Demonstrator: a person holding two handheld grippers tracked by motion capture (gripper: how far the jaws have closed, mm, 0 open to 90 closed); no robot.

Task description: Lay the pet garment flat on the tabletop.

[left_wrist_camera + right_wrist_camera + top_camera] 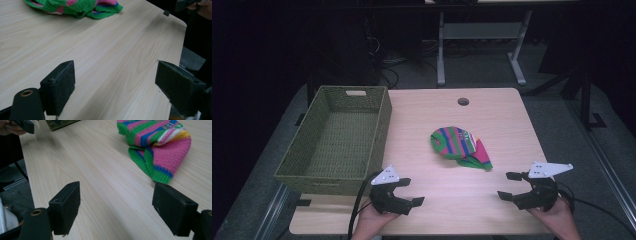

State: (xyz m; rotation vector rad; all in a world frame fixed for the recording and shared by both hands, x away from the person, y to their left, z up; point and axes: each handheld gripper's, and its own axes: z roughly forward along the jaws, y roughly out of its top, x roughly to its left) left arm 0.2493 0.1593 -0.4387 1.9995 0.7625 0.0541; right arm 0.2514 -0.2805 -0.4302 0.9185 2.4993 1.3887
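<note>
Both pairs of jaws stand spread wide with nothing between them: the left gripper (404, 192) hovers over the near edge of the table (492, 210) toward its near-left corner, and the right gripper (511, 186) sits toward the near-right corner, each held from below by a hand at that edge. In the left gripper view its felt-lined pads (65, 85) frame bare wood, and in the right gripper view the pads (68, 203) likewise bracket bare tabletop. The striped knit hat (459, 147) lies crumpled around the middle of the table, forward of both grippers and between them, a little closer to the right one; in the right gripper view its pink-and-green cuff (160, 173) lies just beyond the right-hand jaw, apart from it, while in the left gripper view the hat (75, 7) sits well off near the top edge. The woven basket (382, 130) stands empty along the left edge of the table, its near end just beside the left gripper. Judging from this, the work is at the approach stage, before any grasp, with the hat likely bound for the basket. The next move probably calls for one gripper, the right being nearer, to advance, lower over a fold of the soft knit and close on enough fabric that it does not slip loose when lifted.
</note>
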